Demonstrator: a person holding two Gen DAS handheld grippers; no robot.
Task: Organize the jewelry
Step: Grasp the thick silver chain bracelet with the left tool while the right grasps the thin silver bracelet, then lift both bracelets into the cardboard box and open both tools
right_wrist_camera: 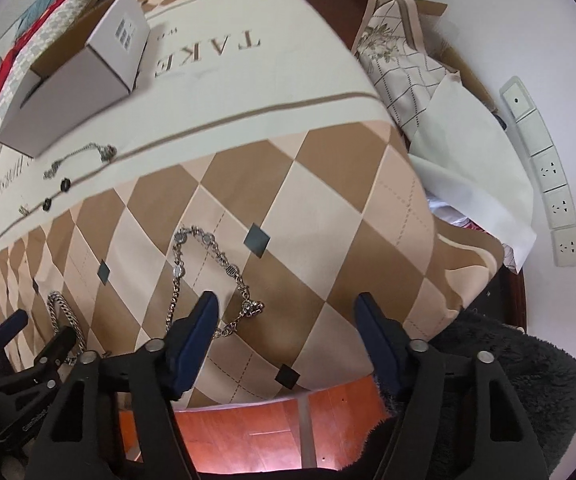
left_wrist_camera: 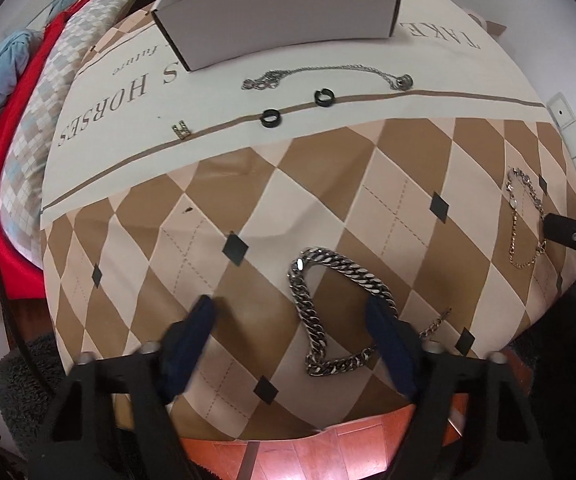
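Beige cloth lettered "HORSES", "TAKE"

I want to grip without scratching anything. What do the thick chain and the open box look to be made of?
Thick curb chain: likely polished steel or plated metal, given its silver links with bright glints. Open box: looks like matte white-coated cardboard, with folded flaps and a brown inside.
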